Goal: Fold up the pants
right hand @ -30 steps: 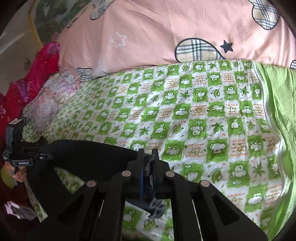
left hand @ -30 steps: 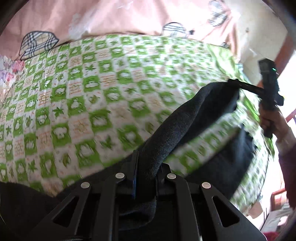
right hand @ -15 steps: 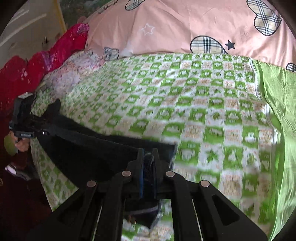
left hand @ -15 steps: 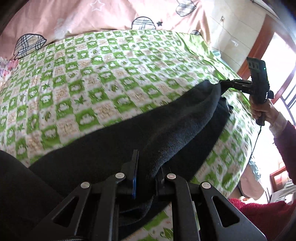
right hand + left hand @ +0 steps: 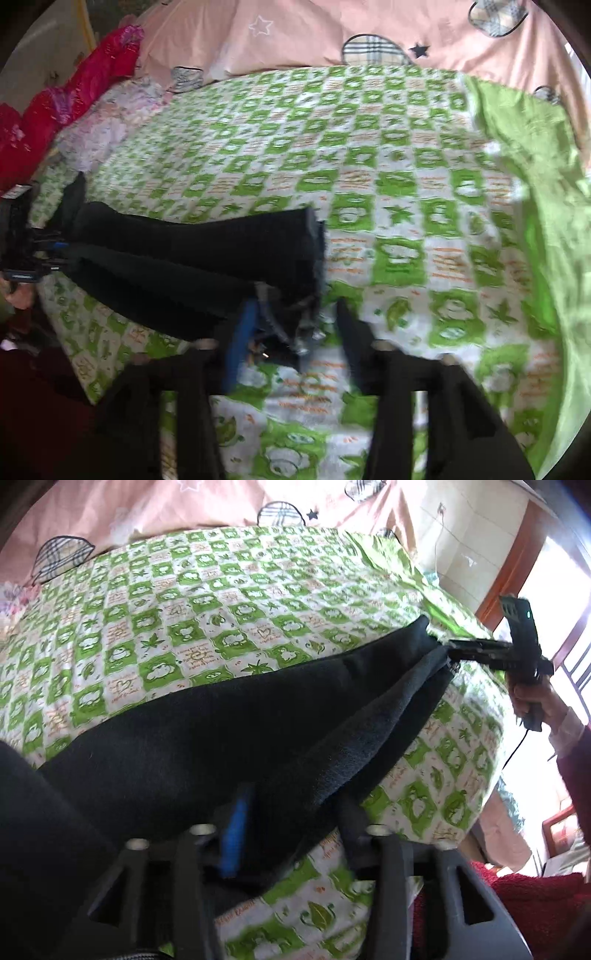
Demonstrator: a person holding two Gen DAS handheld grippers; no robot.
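Black pants (image 5: 221, 738) lie folded lengthwise across the near side of a green-and-white checked bed sheet (image 5: 192, 620). My left gripper (image 5: 293, 827) straddles one end of them. Its jaws are opening, the blue pad (image 5: 236, 823) clear of the cloth. At the far end a hand (image 5: 532, 701) holds the right gripper (image 5: 454, 651). In the right wrist view the pants (image 5: 184, 258) stretch left to the left gripper (image 5: 40, 251). My right gripper (image 5: 295, 336) has jaws opening, with the bunched pants end (image 5: 291, 321) loose between its fingers.
Pink bedding with plaid hearts (image 5: 369, 33) lines the far side of the bed. A red blanket (image 5: 85, 88) is piled at the back left. A plain green strip of sheet (image 5: 535, 184) runs along the right. A window with a wooden frame (image 5: 517, 561) stands beyond the bed edge.
Both grippers were shut on the pants' ends, holding them taut above the sheet. They lowered the pants onto the bed, and both pairs of jaws have now spread apart.
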